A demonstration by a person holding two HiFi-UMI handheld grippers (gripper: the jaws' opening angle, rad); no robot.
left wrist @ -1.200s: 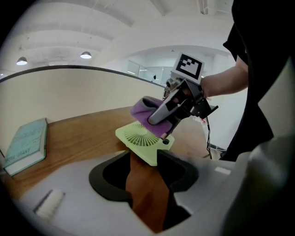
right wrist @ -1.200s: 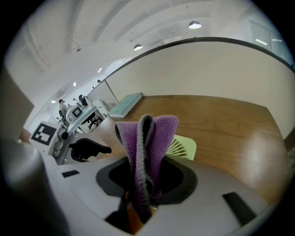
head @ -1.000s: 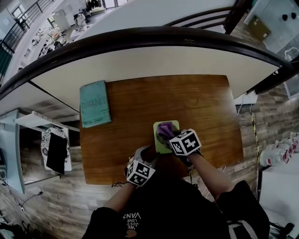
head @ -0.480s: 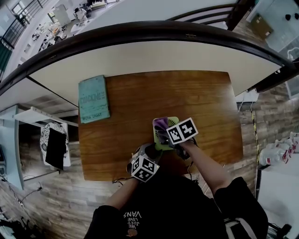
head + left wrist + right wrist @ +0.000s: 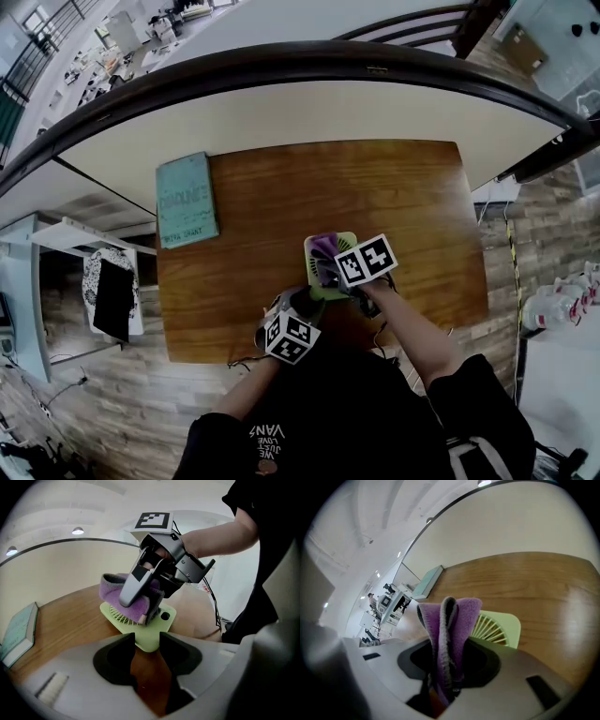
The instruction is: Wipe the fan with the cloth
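A light-green flat fan (image 5: 330, 246) lies near the front of the wooden table (image 5: 403, 206). My left gripper (image 5: 146, 641) is shut on the fan's (image 5: 149, 631) near corner and holds it down. My right gripper (image 5: 450, 657) is shut on a folded purple cloth (image 5: 449, 625), which hangs over the fan's grille (image 5: 496, 629). In the left gripper view the right gripper (image 5: 140, 606) presses the cloth (image 5: 112, 588) onto the fan's top. From the head view the cloth (image 5: 323, 247) covers part of the fan beside the right gripper's marker cube (image 5: 366, 261).
A teal book (image 5: 186, 199) lies at the table's far left corner; it also shows in the right gripper view (image 5: 429, 581). A cream wall panel (image 5: 309, 117) runs along the table's far edge. Cables (image 5: 384, 337) hang at the near edge.
My right gripper and the cloth have shifted a little farther across the fan. The left gripper keeps its hold on the fan's corner.
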